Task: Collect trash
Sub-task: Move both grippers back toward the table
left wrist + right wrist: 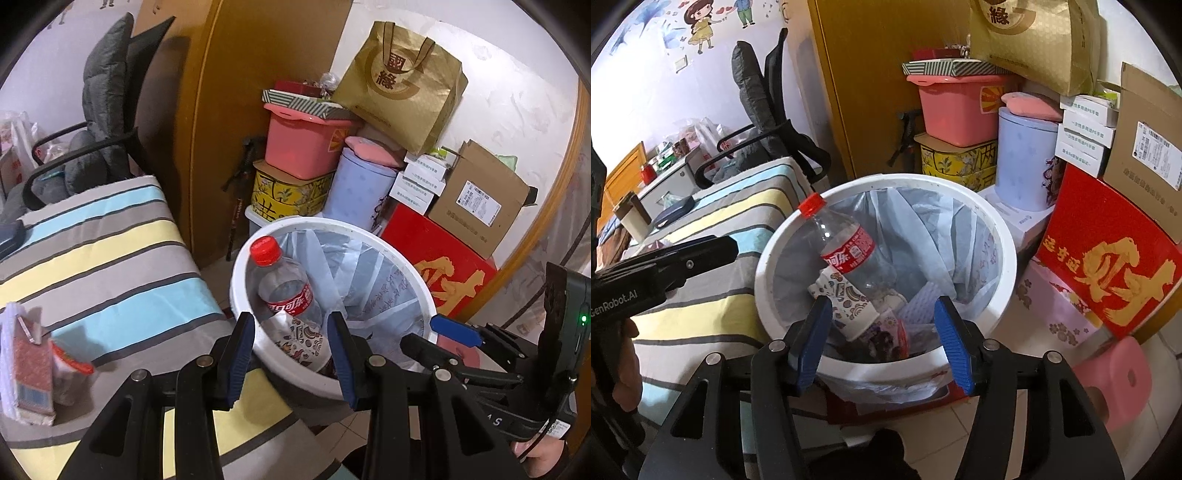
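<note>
Presently both grippers are held above the near rim of the white bin [1004, 236], presumably for dropping trash. The left gripper [291, 354] is parted and empty; the right gripper [882, 343] is wider, also empty. Ahead of the fingers, a plastic bottle [849, 254] leans inside over a paper cup [849, 310]. Deeper contents are obscured.

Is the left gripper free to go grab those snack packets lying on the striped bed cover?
Probably yes: the left gripper is open and empty over the bin, and the snack packets lie uncovered on the cover beside it.
</note>
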Motion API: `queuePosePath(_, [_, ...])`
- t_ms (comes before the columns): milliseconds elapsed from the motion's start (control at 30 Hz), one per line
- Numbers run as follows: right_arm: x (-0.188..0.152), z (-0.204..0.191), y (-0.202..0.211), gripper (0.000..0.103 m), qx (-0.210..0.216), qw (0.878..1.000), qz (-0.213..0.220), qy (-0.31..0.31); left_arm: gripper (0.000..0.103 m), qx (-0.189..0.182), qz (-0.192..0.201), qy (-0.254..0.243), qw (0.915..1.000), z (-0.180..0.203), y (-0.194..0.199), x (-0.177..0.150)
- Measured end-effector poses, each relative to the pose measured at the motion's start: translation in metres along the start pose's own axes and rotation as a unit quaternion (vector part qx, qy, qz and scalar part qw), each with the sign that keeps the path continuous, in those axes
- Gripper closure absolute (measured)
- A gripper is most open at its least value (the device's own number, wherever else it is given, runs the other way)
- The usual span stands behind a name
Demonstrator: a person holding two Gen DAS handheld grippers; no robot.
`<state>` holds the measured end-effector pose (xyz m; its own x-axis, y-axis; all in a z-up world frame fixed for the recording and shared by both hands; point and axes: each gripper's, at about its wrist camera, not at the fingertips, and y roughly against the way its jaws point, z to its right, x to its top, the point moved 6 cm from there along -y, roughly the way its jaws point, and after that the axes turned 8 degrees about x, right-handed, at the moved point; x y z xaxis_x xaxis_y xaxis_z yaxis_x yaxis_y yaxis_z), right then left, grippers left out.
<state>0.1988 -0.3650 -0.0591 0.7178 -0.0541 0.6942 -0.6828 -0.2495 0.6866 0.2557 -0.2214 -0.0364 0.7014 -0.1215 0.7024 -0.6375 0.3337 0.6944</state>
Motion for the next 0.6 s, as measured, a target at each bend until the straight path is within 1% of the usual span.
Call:
queuePosePath(167, [0.002, -0.007, 0.005, 0.044, 0.002, 1.0, 0.005, 0.003, 0.062, 0.007, 0.008, 0.008, 0.9999, -0.008, 0.015, -0.005])
queuePosePath(367, [0.003, -0.022, 0.016, 0.044, 0.015, 1.0, 0.016, 0.007, 0.062, 0.024, 0.018, 0.023, 0.9993, -0.02, 0.033, -0.01])
queuePosePath(500, [0.002, -0.033, 0.02, 0.044, 0.032, 0.999, 0.019, 0.01, 0.062, 0.039, 0.022, 0.031, 0.9985, -0.032, 0.046, -0.017])
queuePosePath(600, [0.0, -0.043, 0.02, 0.044, 0.052, 0.998, 0.02, 0.013, 0.062, 0.05, 0.025, 0.037, 0.9978, -0.042, 0.057, -0.026])
